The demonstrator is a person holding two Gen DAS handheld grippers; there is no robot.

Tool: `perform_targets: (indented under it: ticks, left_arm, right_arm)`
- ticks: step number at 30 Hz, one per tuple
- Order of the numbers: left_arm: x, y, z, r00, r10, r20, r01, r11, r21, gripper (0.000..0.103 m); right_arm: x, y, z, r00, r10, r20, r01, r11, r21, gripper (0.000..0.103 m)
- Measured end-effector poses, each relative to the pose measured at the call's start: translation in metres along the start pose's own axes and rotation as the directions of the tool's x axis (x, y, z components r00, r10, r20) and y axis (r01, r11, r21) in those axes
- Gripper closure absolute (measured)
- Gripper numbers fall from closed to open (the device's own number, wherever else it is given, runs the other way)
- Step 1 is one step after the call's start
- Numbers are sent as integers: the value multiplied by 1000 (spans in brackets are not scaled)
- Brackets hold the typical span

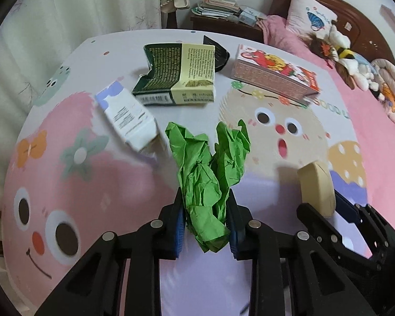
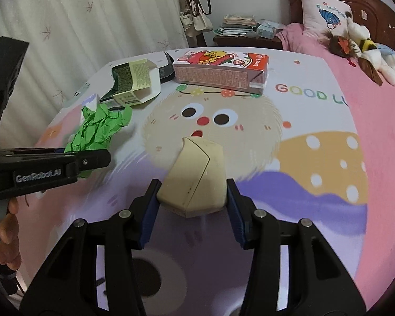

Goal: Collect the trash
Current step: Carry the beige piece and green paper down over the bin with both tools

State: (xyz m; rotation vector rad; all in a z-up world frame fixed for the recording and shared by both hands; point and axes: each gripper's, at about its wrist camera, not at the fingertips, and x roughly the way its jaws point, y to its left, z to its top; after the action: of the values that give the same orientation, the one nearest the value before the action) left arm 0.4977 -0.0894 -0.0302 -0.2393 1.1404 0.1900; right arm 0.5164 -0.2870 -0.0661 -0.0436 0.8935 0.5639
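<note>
Above the bedsheet [image 1: 329,100], both grippers angled downward.

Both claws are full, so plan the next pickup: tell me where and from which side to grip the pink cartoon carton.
The pink cartoon carton lies flat on the bedsheet, long side facing the cameras. Grip it probably across its narrow width near the middle, coming from above, pads on the two long side faces; the green box crowds its left end.

Left hand-held gripper [image 1: 206,226] clamps crumpled green paper [image 1: 208,179]; cartons [image 1: 176,76] beyond
</note>
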Motion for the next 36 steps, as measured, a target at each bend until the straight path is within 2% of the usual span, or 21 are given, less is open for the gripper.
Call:
perform_targets:
  ticks: [2, 9, 16, 24, 30, 36]
  left_arm:
    - [-15, 2, -13, 1000, -6, 9, 6, 1000, 15, 77]
    - [-87, 43, -76, 999, -26, 46, 23, 997, 76, 77]
    - [-171, 98, -153, 990, -112, 81, 105, 991, 88, 76]
    - [-253, 161, -251, 984, -151, 99, 131, 975, 182, 76]
    - [-284, 185, -313, 981, -165, 101, 132, 952, 277, 76]
    - [-278, 194, -359, 983, -182, 31, 162, 933, 320, 76]
  right_arm:
    - [-10, 5, -4, 1000, -3, 1, 3, 1000, 1, 58]
    - [-65, 38, -37, 999, -16, 32, 16, 1000, -8, 58]
    - [-125, 98, -95, 999, -30, 37, 29, 999, 18, 58]
    - [-201, 185, -174, 995, -69, 75, 64, 996, 64, 58]
    - [-237, 230, -225, 990, -105, 98, 96, 992, 87, 58]
    - [-246, 259, -270, 993, -109, 41, 105, 991, 86, 58]
